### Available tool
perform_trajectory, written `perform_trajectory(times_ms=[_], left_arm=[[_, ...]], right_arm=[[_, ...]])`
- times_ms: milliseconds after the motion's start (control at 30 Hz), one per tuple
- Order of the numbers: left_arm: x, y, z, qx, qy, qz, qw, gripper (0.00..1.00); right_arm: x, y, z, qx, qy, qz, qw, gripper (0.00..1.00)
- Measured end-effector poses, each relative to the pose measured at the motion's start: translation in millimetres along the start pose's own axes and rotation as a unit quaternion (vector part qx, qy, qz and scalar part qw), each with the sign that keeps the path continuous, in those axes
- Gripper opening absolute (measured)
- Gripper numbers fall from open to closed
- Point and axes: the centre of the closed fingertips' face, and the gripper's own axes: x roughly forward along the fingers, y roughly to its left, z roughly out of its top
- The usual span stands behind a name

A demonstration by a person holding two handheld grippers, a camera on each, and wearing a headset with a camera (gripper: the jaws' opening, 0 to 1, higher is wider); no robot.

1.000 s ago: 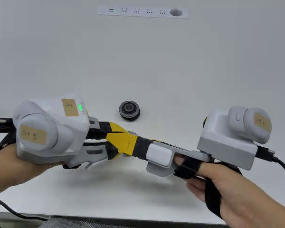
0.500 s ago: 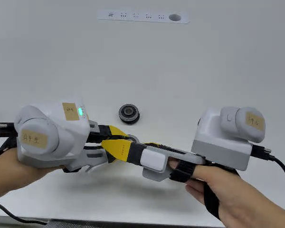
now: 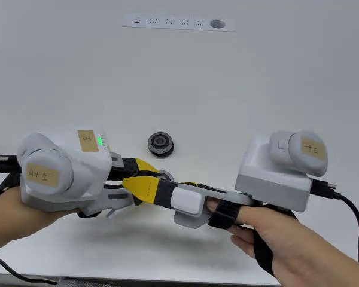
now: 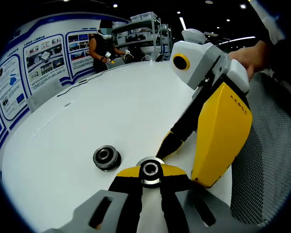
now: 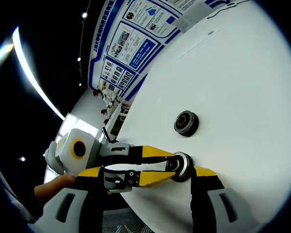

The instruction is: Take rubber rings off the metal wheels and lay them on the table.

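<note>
Metal wheel [image 4: 150,170] wants holding dead steady by the left gripper [image 4: 151,174], I'd say, while the right gripper [image 5: 148,172] works one tip under the rubber's edge and draws it off sideways, away from the left tips, without twisting the wheel loose. From where I stand I can't tell whether this wheel has its rubber on. The left fingers [image 4: 174,170] are pinching the wheel from both sides, holding it just above the near part of the desk [image 3: 257,89]. The right fingers [image 5: 206,171] are spread wide and hold nothing, and one yellow tip is right against the wheel's rim. A second wheel [image 3: 160,143] lies farther off on the desk, well apart, with its black ring [image 4: 106,158] on
</note>
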Motion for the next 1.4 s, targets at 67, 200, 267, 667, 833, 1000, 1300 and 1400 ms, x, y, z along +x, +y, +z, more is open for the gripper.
perform_trajectory(times_ms=[67, 200, 267, 667, 833, 1000, 1300, 1400], left_arm=[[-0.1, -0.1, 0.0, 0.001, 0.001, 0.000, 1.0000, 0.13], [-0.2, -0.4, 0.1, 0.000, 0.000, 0.000, 1.0000, 0.13], [-0.2, -0.4, 0.1, 0.000, 0.000, 0.000, 1.0000, 0.13], [-0.8, -2.0, 0.4, -0.002, -0.001, -0.001, 1.0000, 0.13], [-1.9, -2.4, 0.0, -0.004, -0.003, 0.001, 1.0000, 0.13], [-2.0, -2.5, -0.1, -0.004, -0.002, 0.000, 1.0000, 0.13], [-1.8, -2.5, -0.2, -0.006, -0.004, 0.000, 1.0000, 0.13], [-1.5, -2.3, -0.1, -0.007, -0.005, 0.000, 1.0000, 0.13]], right_arm=[[0.4, 0.3, -0.9, -0.002, 0.003, -0.004, 1.0000, 0.74], [0.7, 1.8, -4.0, -0.004, 0.012, -0.012, 0.9998, 0.74], [1.5, 2.1, -5.1, -0.009, 0.014, -0.018, 0.9997, 0.74], [8.8, 1.1, -7.8, -0.051, 0.029, -0.036, 0.9977, 0.81], [7.5, 0.4, -6.5, -0.032, 0.022, -0.030, 0.9988, 0.82], [5.1, 2.2, -3.4, -0.031, 0.016, -0.028, 0.9990, 0.79], [4.2, 2.9, -0.7, -0.033, 0.011, -0.029, 0.9990, 0.79], [6.0, 4.5, -2.2, -0.031, 0.014, -0.025, 0.9991, 0.79]])
